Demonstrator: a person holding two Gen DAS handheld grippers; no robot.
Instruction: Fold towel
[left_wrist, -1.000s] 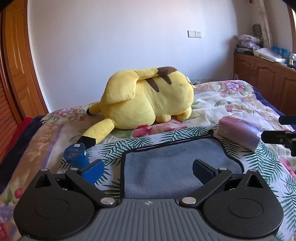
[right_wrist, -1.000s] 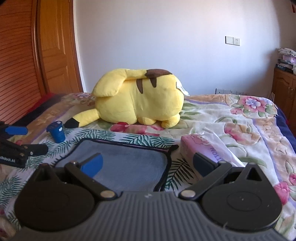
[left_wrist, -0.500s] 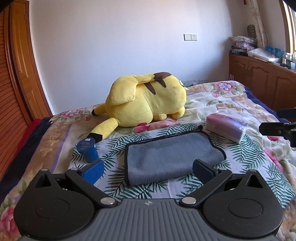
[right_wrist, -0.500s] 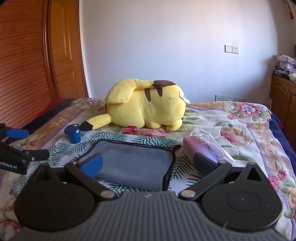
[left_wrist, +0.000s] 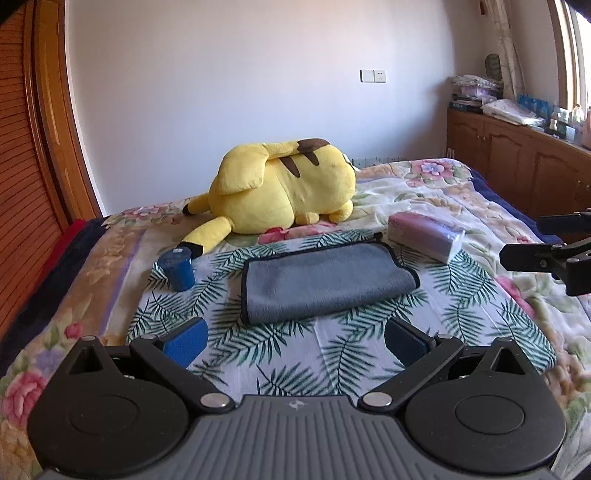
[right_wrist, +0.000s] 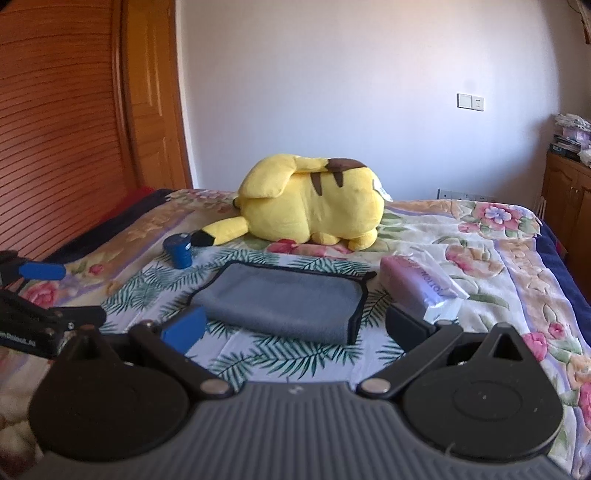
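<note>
Since both sets of fingers (left_wrist: 295, 338) (right_wrist: 295, 326) sit spread and empty, could easily nudge that folded grey microfibre towel (left_wrist: 325, 282) on the palm-print bedsheet (left_wrist: 332, 354) and undo it.

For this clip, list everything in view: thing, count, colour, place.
towel: 1, grey with black trim, folded, on the palm-print cloth
cloth: 1, white with green palm leaves, spread on the bed
can: 1, blue, left of the towel
tissue pack: 1, pink, right of the towel
plush: 1, yellow, behind the towel
bed: 1, floral cover
cabinet: 1, wooden, right wall
left hand-held gripper: 1, black, blue pads, open
right hand-held gripper: 1, black, blue pads, open
</note>
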